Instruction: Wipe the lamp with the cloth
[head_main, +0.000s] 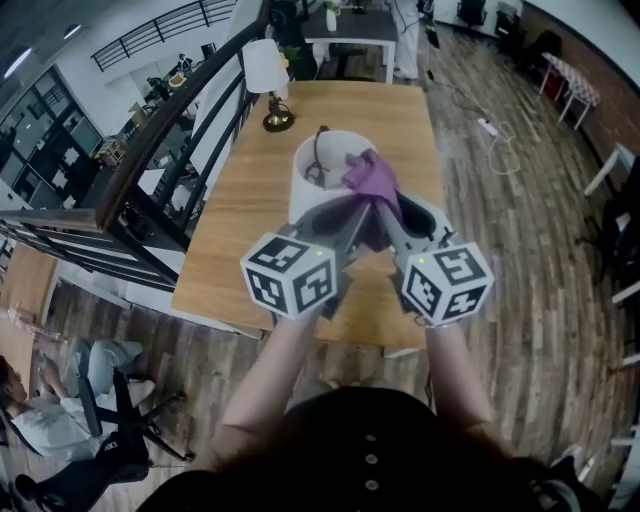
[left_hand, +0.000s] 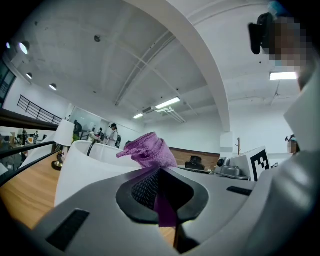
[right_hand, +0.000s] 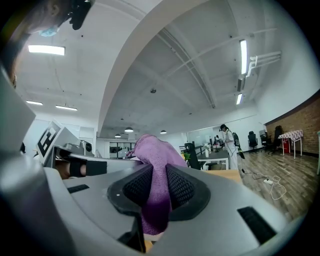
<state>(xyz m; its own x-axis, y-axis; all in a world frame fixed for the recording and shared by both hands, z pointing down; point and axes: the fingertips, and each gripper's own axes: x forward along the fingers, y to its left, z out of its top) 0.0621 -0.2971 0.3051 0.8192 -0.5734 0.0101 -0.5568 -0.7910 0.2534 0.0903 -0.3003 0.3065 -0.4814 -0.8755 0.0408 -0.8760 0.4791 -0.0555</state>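
In the head view, we hold the left gripper (head_main: 352, 222) and right gripper (head_main: 392, 225) tip to tip, both pinching the purple cloth (head_main: 372, 180) over the near rim of the white lamp (head_main: 325, 165), which lies at 12 o'clock, about equally near both. In the left gripper view, our jaws clamp the purple cloth (left_hand: 149, 150), with the white lamp (left_hand: 85, 172) at 10 o'clock. In the right gripper view, our jaws grip the purple cloth (right_hand: 155, 160); we cannot make out the lamp there.

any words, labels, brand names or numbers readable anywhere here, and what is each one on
No readable words, numbers or brand marks in any view.
Left marker cube, on the left gripper: black-and-white square patterns only, no letters.
Right marker cube, on the right gripper: likewise patterns only.
Purple cloth and white lampshade: no print visible.
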